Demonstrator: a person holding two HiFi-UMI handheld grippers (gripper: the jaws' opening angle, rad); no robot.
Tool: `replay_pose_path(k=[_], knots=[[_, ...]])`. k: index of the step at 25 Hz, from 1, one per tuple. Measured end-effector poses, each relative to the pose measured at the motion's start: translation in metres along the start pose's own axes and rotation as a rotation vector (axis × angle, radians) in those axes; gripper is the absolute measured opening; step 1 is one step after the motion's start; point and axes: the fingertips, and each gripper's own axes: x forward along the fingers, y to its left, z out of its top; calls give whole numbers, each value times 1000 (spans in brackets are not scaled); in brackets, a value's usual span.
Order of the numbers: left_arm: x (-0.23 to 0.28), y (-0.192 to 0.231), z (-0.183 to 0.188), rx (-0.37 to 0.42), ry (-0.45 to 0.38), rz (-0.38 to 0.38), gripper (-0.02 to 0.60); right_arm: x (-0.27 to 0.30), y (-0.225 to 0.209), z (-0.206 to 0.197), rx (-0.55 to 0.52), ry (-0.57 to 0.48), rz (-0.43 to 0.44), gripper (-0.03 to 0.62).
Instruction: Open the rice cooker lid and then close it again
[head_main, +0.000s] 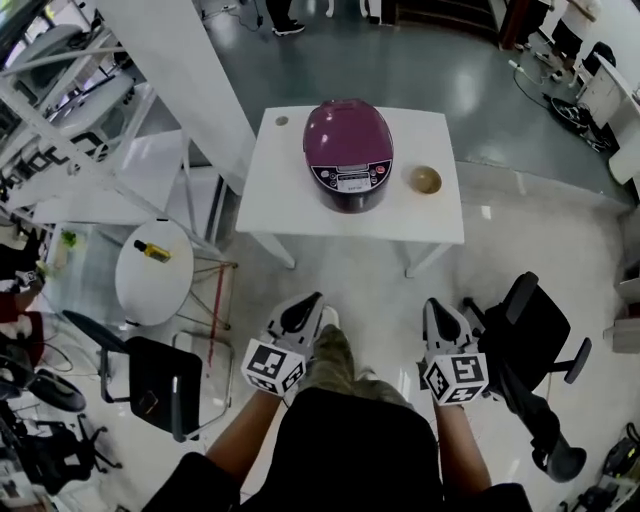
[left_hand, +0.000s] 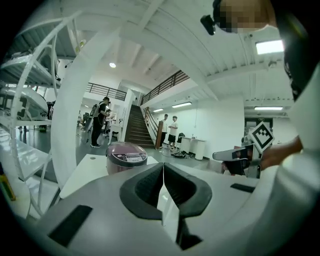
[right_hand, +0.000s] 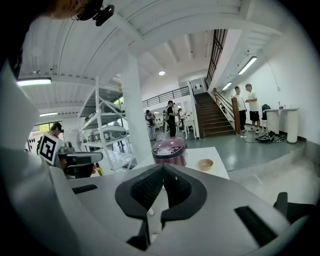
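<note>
A purple rice cooker (head_main: 348, 154) with its lid down stands on a white square table (head_main: 290, 200). The same rice cooker (left_hand: 126, 156) appears ahead in the left gripper view, and the rice cooker (right_hand: 169, 149) shows ahead in the right gripper view. My left gripper (head_main: 306, 304) and right gripper (head_main: 434, 308) are both held low near my body, well short of the table. Each is shut with nothing between its jaws. In the left gripper view my left gripper (left_hand: 163, 167) has its jaws pressed together; my right gripper (right_hand: 162, 170) looks the same in its own view.
A small tan bowl (head_main: 425, 180) sits on the table to the right of the cooker. A round white side table (head_main: 152, 270) with a yellow bottle stands at left, black chairs (head_main: 150, 385) at both sides, white shelving (head_main: 70, 120) far left. People stand by a staircase (left_hand: 135, 127) beyond.
</note>
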Motion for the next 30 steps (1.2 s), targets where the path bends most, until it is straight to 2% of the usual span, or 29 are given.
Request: replay_pose_path(k=[4, 8, 13, 19, 23, 30], knots=[[-25, -42, 3, 49, -11, -8, 5, -44, -4, -8, -18, -22, -13, 0], [-47, -58, 14, 90, -52, 33, 5, -76, -16, -7, -51, -44, -47, 0], [-63, -54, 12, 114, -72, 62, 5, -100, -25, 2, -46, -73, -79, 0], [-68, -46, 14, 127, -75, 27, 5, -116, -31, 8, -35, -82, -115, 0], [-76, -34, 28, 121, -109, 82, 5, -113, -33, 19, -110, -93, -141, 0], [-76, -25, 44, 144, -139, 164, 5, -106, -25, 29, -128, -127, -100, 0]])
